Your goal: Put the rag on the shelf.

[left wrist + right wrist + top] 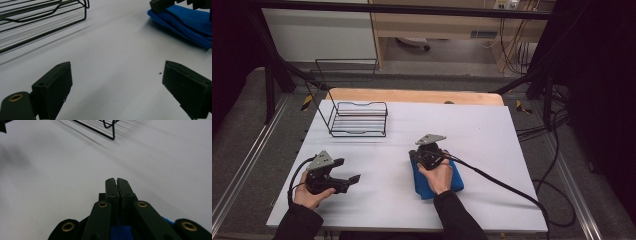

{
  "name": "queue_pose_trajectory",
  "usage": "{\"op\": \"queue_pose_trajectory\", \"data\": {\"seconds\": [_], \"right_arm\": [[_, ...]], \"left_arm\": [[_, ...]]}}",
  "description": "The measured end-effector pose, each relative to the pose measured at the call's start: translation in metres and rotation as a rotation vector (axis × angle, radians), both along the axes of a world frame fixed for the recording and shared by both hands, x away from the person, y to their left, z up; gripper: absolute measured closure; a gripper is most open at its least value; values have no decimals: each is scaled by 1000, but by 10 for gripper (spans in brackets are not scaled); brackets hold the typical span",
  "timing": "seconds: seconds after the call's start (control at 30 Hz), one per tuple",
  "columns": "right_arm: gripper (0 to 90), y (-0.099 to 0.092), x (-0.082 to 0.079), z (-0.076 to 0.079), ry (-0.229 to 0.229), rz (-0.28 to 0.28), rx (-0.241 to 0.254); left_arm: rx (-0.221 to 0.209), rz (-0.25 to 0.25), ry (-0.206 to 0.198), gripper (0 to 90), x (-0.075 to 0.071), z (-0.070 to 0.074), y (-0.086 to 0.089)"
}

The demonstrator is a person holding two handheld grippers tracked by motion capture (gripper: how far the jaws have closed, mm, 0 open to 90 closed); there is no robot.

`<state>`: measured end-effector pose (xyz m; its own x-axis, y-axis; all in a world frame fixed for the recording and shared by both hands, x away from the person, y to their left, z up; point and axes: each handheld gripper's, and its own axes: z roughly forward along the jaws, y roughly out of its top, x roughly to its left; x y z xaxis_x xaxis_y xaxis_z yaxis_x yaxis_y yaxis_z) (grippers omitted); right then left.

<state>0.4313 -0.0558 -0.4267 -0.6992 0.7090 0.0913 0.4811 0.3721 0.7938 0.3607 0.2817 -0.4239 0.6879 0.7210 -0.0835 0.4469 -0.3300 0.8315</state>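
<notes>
A folded blue cloth (457,181) lies on the white table (497,145), right of centre near the front. My right gripper (427,146) rests over the cloth's far left end, its jaws shut flat against each other and pointing away from the person. In the right gripper view the shut jaw tips (116,182) reach past the cloth (121,230), which shows blue beneath the linkage. My left gripper (348,170) hovers at the front left with its jaws wide open and nothing between them (117,82). The cloth (190,22) lies off to its upper right.
A black wire rack (359,119) stands at the table's far left, also seen as a wire rack (37,15) in the left gripper view. A wooden board (412,96) runs along the far edge. Cables (512,187) trail off to the right.
</notes>
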Motion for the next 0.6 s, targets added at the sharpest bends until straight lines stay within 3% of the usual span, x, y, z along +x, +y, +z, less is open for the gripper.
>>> {"op": "queue_pose_trajectory", "data": {"seconds": [0.27, 0.33, 0.43, 0.5, 0.6], "right_arm": [[844, 20, 15, -17, 39, -17, 12], [722, 20, 13, -15, 37, -6, 21], [467, 15, 8, -1, -19, 2, 37], [358, 8, 5, 11, -43, 14, 23], [279, -12, -1, 26, -53, 4, 15]], "left_arm": [[0, -1, 3, 93, 0, 0, 0], [0, 0, 4, 93, 0, 0, 0], [2, 2, 5, 91, -1, 0, 0], [2, 1, 4, 87, -1, 0, -1], [4, 5, 8, 84, -1, 0, -2]]}}
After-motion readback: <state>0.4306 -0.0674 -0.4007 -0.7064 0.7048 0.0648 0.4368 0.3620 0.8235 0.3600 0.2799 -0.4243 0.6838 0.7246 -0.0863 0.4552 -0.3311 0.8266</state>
